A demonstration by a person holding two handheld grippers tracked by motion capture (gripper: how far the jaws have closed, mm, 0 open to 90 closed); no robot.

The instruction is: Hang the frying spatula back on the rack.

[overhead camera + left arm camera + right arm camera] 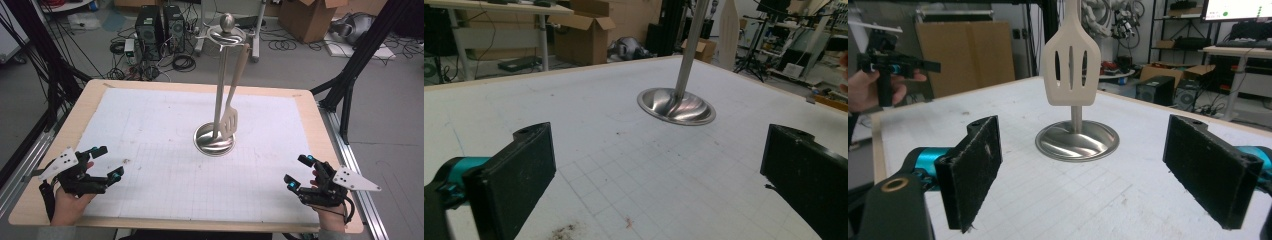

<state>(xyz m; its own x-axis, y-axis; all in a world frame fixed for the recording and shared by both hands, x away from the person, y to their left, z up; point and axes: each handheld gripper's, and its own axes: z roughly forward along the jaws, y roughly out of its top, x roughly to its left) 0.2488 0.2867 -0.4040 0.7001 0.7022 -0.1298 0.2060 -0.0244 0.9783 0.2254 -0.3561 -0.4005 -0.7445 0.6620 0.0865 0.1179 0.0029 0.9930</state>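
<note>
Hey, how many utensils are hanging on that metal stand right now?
1: a slotted spatula hangs from the stand's top ring, blade just above the round base. Other hooks look bare.

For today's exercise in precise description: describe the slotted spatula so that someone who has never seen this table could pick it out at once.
Start at the white gridded mat covering the wooden table. Near its middle stands a shiny steel utensil stand with a round dished base. The pale beige slotted spatula hangs from the stand's top ring, blade down just above the base; it is the stand's one utensil, with three slots.
</note>
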